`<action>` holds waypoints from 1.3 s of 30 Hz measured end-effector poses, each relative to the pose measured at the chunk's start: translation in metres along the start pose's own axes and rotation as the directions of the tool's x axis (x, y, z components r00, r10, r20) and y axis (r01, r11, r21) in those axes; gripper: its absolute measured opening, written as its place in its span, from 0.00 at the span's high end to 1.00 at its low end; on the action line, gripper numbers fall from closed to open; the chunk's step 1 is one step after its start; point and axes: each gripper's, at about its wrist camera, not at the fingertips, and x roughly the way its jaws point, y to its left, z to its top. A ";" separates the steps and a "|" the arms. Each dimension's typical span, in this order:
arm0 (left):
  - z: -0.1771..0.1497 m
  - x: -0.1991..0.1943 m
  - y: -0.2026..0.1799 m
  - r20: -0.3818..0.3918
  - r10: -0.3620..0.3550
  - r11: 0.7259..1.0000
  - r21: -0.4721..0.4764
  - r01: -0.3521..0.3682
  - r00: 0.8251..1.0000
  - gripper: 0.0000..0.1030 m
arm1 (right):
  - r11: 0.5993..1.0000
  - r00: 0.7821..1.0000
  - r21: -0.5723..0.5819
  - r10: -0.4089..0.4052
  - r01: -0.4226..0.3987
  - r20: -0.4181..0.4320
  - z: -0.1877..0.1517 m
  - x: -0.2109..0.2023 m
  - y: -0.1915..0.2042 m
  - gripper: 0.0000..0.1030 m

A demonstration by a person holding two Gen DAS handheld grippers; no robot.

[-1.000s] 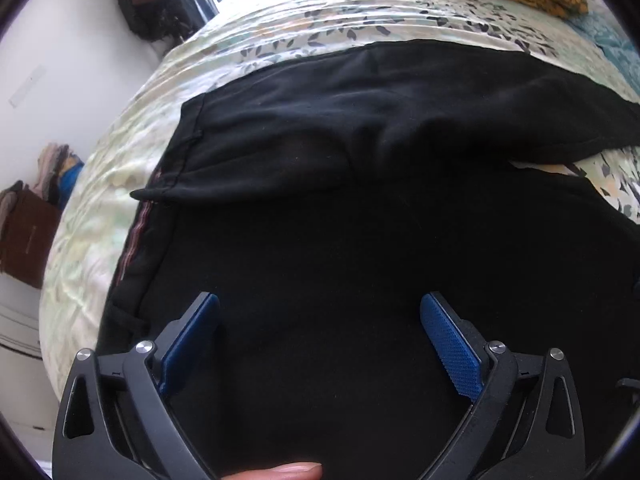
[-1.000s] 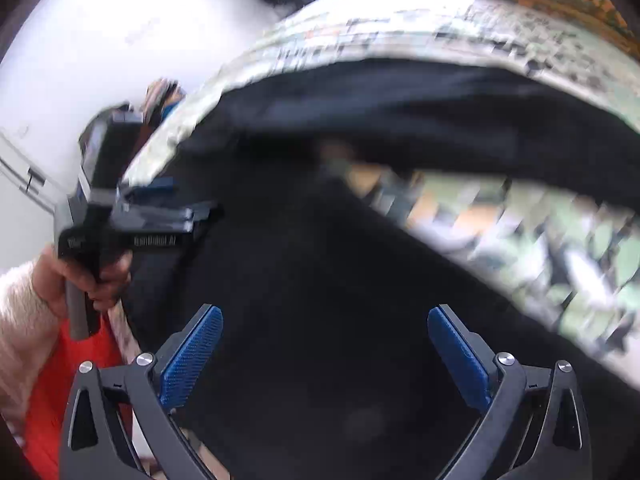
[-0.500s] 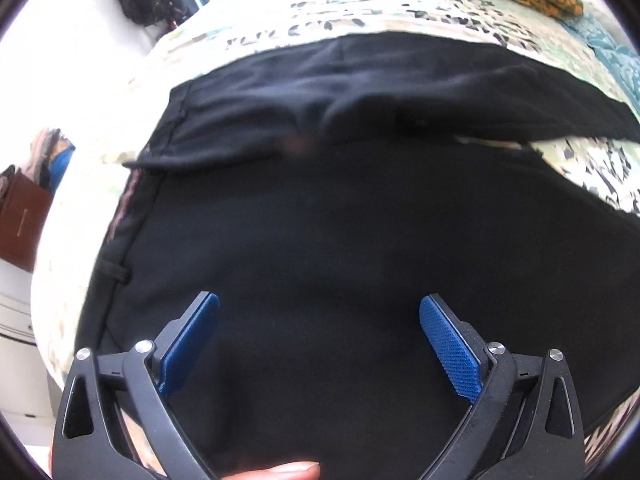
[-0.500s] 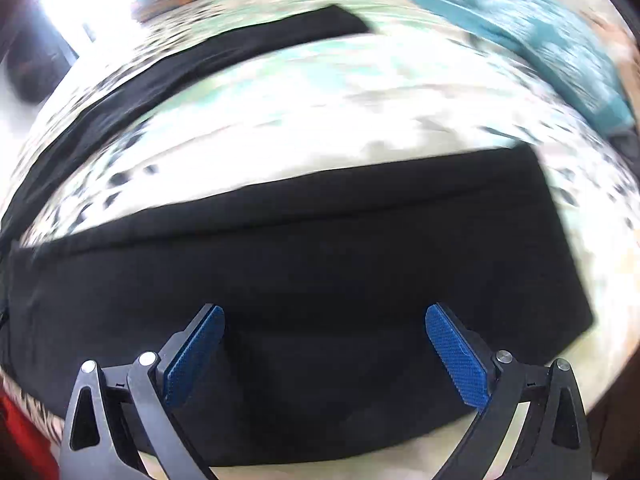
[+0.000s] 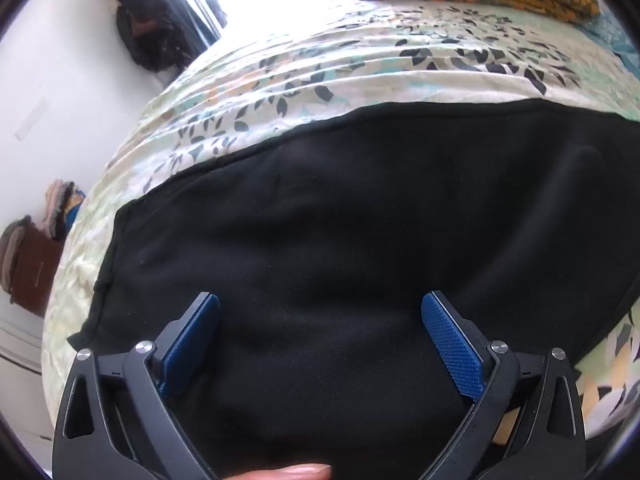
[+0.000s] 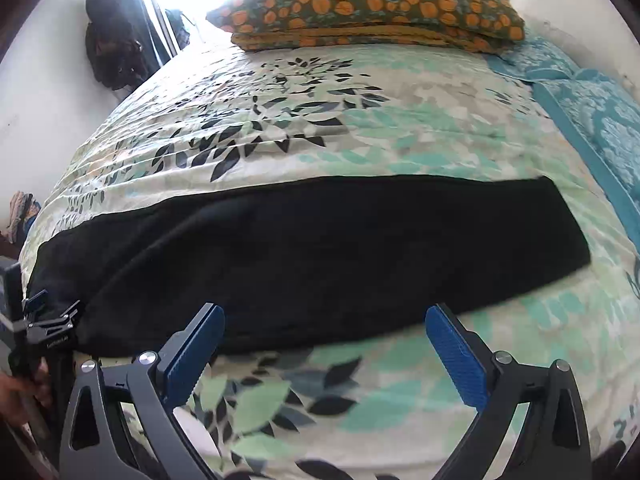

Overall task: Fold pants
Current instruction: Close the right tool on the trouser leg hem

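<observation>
A: Bed with leaf-print bedsheet [image 6: 360, 132], orange-flowered pillow [image 6: 368, 8] at the head. Black pants [image 6: 320, 248] lying legs together, one long strip.

B: Left tool [image 5: 320, 344] hovering spread over the cloth, right tool [image 6: 324, 352] spread near its edge, gripping nothing. Probably calling for pinching an end, folding across. No containers showing.

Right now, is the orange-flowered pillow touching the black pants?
Apart. The right wrist view shows a wide stretch of leaf-print bedspread between the orange-flowered pillow at the bed's far end and the black pants.
</observation>
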 end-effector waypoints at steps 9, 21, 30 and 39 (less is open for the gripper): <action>0.052 0.013 0.036 -0.005 -0.033 0.992 -0.121 0.032 0.999 0.02 | 0.986 0.997 -0.148 0.073 -0.077 -0.034 0.017 0.035 0.043 0.03; 0.077 0.030 0.056 -0.033 -0.081 0.980 -0.187 0.074 0.996 0.02 | 0.994 0.986 -0.064 -0.100 0.092 -0.131 0.047 0.049 -0.106 0.01; 0.050 0.073 0.065 0.027 -0.117 0.961 -0.250 0.120 0.993 0.00 | 0.933 0.976 0.303 -0.151 0.193 -0.155 0.093 0.022 -0.286 0.05; 0.045 0.073 0.064 0.082 -0.098 0.961 -0.253 0.115 0.992 0.00 | 0.937 0.968 0.288 -0.142 0.200 -0.209 0.111 0.062 -0.294 0.64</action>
